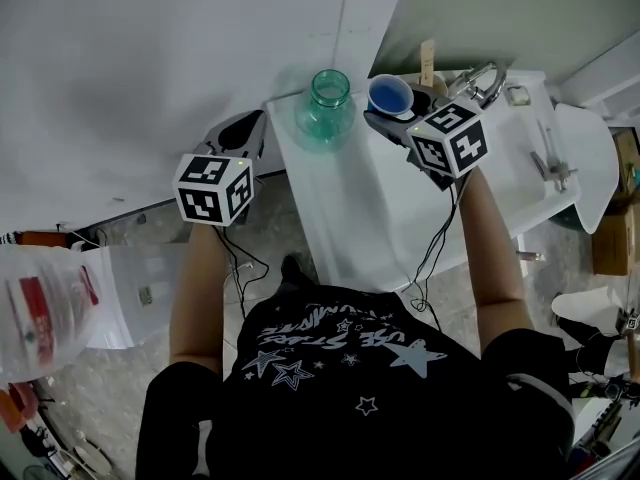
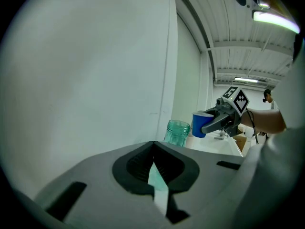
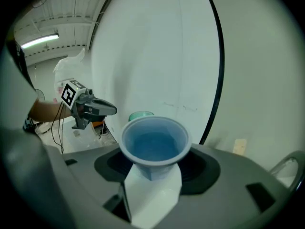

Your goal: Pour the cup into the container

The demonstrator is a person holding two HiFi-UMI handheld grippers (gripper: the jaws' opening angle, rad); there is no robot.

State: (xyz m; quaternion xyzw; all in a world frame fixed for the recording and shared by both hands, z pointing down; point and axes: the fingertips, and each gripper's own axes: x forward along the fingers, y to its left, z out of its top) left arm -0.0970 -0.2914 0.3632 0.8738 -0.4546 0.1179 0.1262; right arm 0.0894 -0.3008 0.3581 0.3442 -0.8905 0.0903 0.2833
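We wear a black short-sleeved T-shirt (image 1: pixel 340 368) printed with white stars and lettering. Our grey left gripper (image 1: pixel 240 133) and grey right gripper (image 1: pixel 395 113) each bear a white cube of black square markers (image 1: pixel 213 188), and thin black cables (image 1: pixel 437 248) trail from them along our forearms.

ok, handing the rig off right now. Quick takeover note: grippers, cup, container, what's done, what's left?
Left gripper: fingers shut, empty, off the left edge of the white table.
Right gripper: fingers shut on the blue cup, which is upright and looks part full of liquid.
Green glass jar: open, standing on the table, just left of the cup in the head view.
Done: cup gripped and held up beside the jar.
Left: bring the cup over the jar mouth, tip, pour.
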